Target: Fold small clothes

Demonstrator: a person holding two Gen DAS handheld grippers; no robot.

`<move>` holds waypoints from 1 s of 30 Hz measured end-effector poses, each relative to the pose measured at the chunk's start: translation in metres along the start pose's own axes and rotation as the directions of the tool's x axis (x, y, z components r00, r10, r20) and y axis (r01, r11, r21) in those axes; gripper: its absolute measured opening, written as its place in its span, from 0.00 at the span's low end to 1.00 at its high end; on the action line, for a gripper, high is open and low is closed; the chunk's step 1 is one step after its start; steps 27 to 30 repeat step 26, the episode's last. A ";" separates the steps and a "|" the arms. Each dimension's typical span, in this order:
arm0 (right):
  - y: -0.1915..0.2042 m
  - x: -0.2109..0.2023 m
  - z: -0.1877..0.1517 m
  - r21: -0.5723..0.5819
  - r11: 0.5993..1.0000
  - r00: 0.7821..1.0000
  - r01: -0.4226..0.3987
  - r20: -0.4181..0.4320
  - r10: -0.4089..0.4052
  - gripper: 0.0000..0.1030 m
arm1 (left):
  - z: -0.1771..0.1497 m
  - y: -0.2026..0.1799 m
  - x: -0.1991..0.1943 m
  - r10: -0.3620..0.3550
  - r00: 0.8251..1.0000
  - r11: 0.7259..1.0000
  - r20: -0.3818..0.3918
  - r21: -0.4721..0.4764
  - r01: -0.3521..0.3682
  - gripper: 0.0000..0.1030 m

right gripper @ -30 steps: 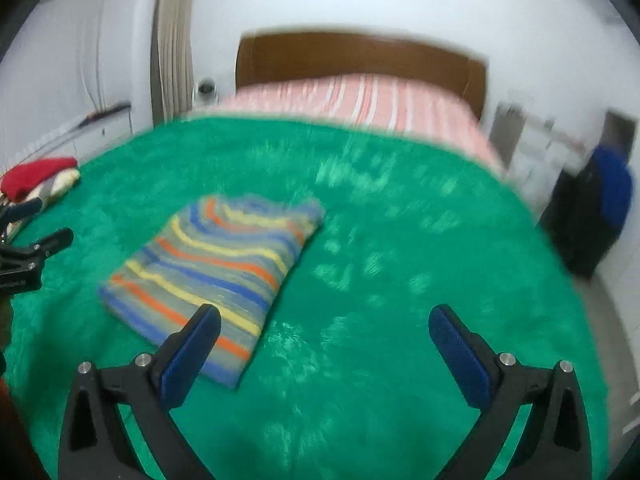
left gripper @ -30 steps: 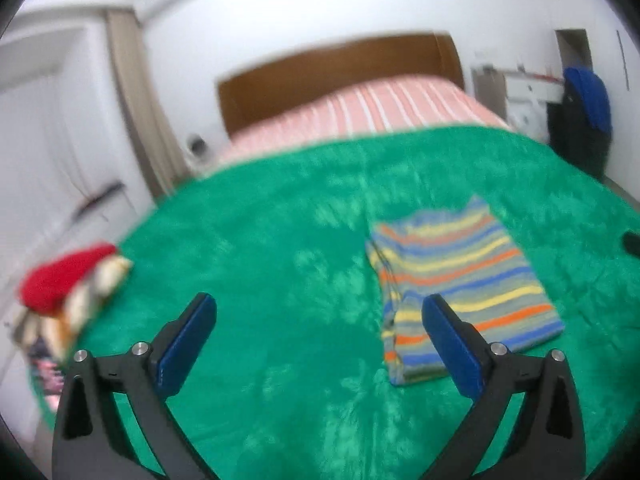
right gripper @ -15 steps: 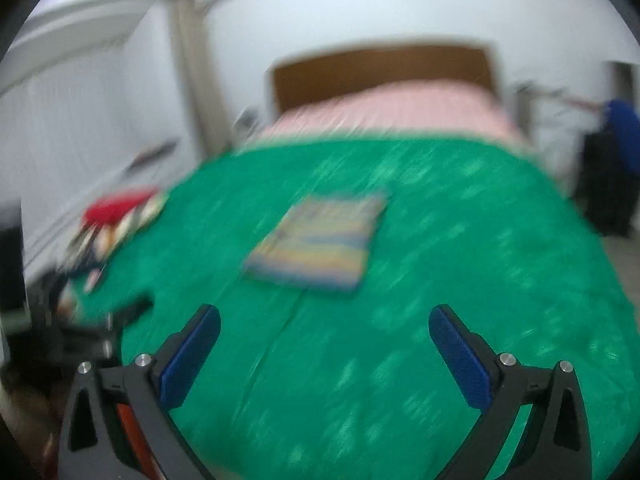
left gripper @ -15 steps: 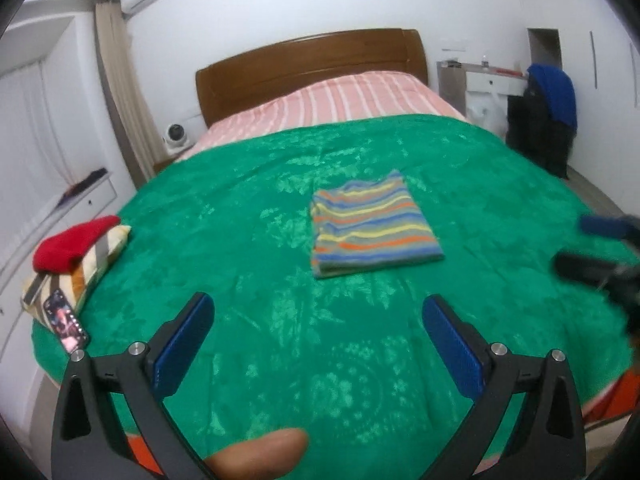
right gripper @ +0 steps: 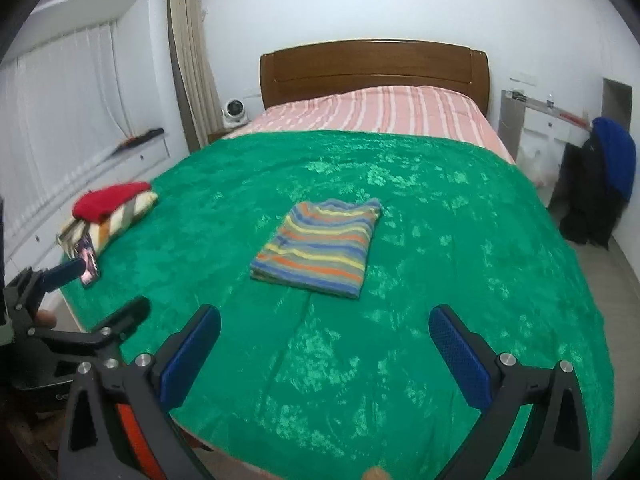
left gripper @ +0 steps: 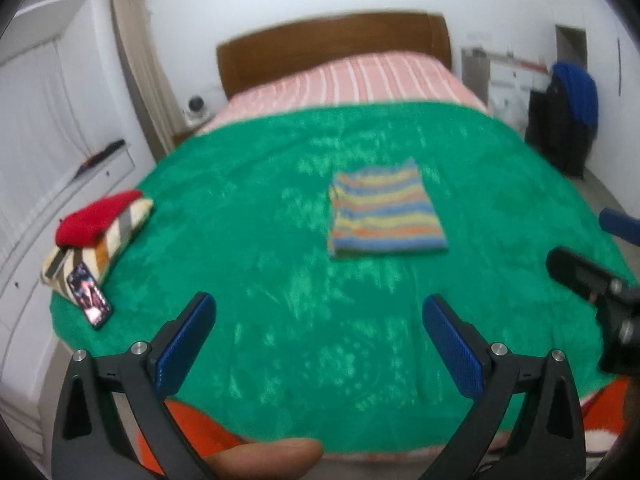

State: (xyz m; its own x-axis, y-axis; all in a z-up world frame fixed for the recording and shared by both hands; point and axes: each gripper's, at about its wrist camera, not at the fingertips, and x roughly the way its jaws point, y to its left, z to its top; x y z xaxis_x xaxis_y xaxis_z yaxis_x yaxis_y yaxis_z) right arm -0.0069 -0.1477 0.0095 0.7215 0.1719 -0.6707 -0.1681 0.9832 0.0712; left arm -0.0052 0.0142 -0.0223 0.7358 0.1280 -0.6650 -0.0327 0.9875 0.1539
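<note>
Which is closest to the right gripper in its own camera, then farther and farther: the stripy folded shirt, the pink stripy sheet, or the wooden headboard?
1. Stripy folded shirt, middle of the green blanket.
2. Pink stripy sheet, beyond the blanket.
3. Wooden headboard, against the back wall.

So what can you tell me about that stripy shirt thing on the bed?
The stripy shirt is folded into a neat, flat rectangle. Its stripes are blue, orange, yellow and grey-green, and it looks like soft knit. It lies alone near the middle of the green blanket. Nothing else touches it; both grippers are open and well short of it.
</note>
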 end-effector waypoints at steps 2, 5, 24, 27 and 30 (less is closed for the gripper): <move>0.007 0.007 -0.012 -0.053 0.999 0.999 0.007 -0.038 -0.009 1.00 | -0.003 -0.002 0.005 -0.015 0.999 1.000 -0.037 -0.003 0.015 1.00; 0.003 0.010 -0.016 -0.027 1.000 0.998 0.008 -0.066 -0.010 1.00 | -0.003 0.000 0.004 -0.032 0.999 0.999 -0.045 -0.021 0.031 1.00; 0.006 -0.005 -0.008 -0.060 0.988 0.989 0.140 -0.049 -0.143 1.00 | 0.000 0.018 -0.002 -0.046 0.999 0.994 -0.026 -0.098 0.043 1.00; 0.005 -0.006 -0.008 -0.054 0.989 0.989 0.138 -0.046 -0.141 1.00 | 0.001 0.017 -0.003 -0.048 0.999 0.995 -0.016 -0.092 0.046 1.00; 0.005 -0.006 -0.008 -0.054 0.989 0.989 0.138 -0.046 -0.141 1.00 | 0.001 0.017 -0.003 -0.048 0.999 0.995 -0.016 -0.092 0.046 1.00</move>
